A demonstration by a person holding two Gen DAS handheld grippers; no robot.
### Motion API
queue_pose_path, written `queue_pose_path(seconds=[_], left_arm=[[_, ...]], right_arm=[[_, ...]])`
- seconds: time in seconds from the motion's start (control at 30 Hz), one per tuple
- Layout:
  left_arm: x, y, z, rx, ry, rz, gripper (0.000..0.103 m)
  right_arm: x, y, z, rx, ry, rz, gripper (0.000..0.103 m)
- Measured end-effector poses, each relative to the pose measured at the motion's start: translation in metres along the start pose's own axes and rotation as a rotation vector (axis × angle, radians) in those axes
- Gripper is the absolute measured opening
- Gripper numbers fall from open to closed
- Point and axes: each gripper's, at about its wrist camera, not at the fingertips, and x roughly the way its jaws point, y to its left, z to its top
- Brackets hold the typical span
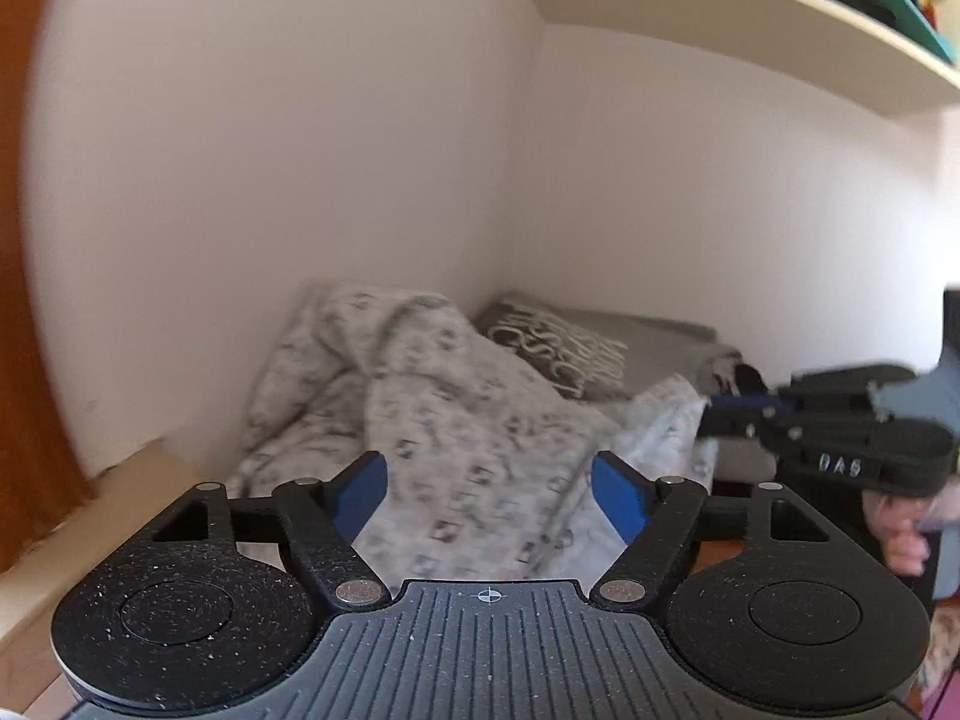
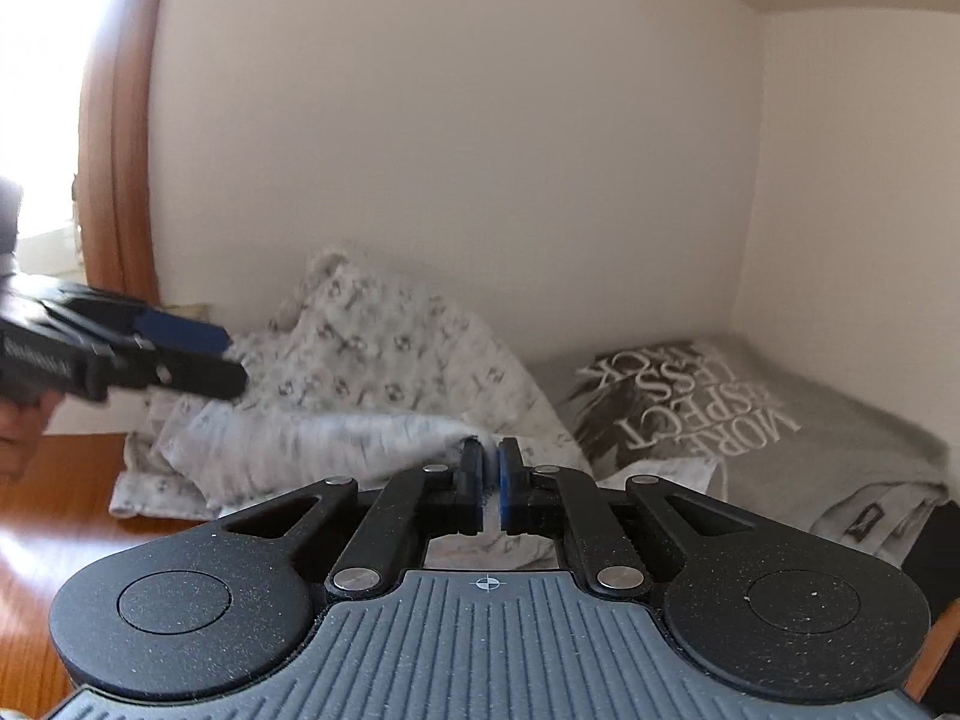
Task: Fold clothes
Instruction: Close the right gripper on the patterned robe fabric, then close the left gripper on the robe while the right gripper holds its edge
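While a rumpled white patterned garment (image 2: 372,384) lies heaped on a wooden tabletop (image 2: 54,516) against the back wall (image 2: 450,120), the right gripper (image 2: 491,480) has its blue pads pressed together on a twisted corner of the cloth, which stretches from the pile towards the fingers. The left gripper (image 1: 489,495) hovers with its jaws spread wide and nothing between them, the bulk of the garment lying straight ahead of and below its fingertips. Judged from both views, the cloth's long axis runs from the left edge of the tabletop towards the pinched corner on the right, so the left hand is the nearer one to the free end and would need to take it before any fold. Beside the pile, towards the corner where two walls meet, rests a folded grey T-shirt (image 2: 750,420) printed with white lettering. A shelf (image 1: 750,18) crowded with books hangs overhead, and a wooden door frame (image 2: 120,180) borders the wall at the left.
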Motion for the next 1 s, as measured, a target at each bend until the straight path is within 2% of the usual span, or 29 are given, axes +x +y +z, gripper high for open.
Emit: queue_pose_path(seconds=[0.1,0.43,0.63,0.73,0.77,0.8,1.0], left_arm=[[0.008,-0.011,-0.001,0.053,0.028,-0.027,0.080],[0.012,-0.029,-0.008,0.088,0.033,-0.131,0.084],[0.031,-0.038,0.000,0.098,0.058,-0.101,0.083],[0.031,-0.033,0.002,0.071,0.059,-0.094,0.060],[0.031,-0.031,0.003,0.062,0.058,-0.092,0.045],[0.027,-0.027,0.005,0.047,0.051,-0.091,0.035],[-0.003,-0.013,0.017,0.020,-0.003,-0.083,0.020]], right_arm=[[-0.003,0.003,0.000,-0.014,-0.015,-0.008,0.006],[-0.006,0.005,0.011,-0.004,-0.072,0.025,0.006],[-0.011,0.004,0.014,-0.006,-0.095,0.044,0.006],[-0.012,0.005,0.014,-0.019,-0.085,0.045,0.006],[-0.012,0.006,0.013,-0.021,-0.079,0.048,0.006],[-0.011,0.007,0.013,-0.024,-0.074,0.054,0.006],[-0.012,0.014,0.011,-0.032,-0.068,0.086,0.007]])
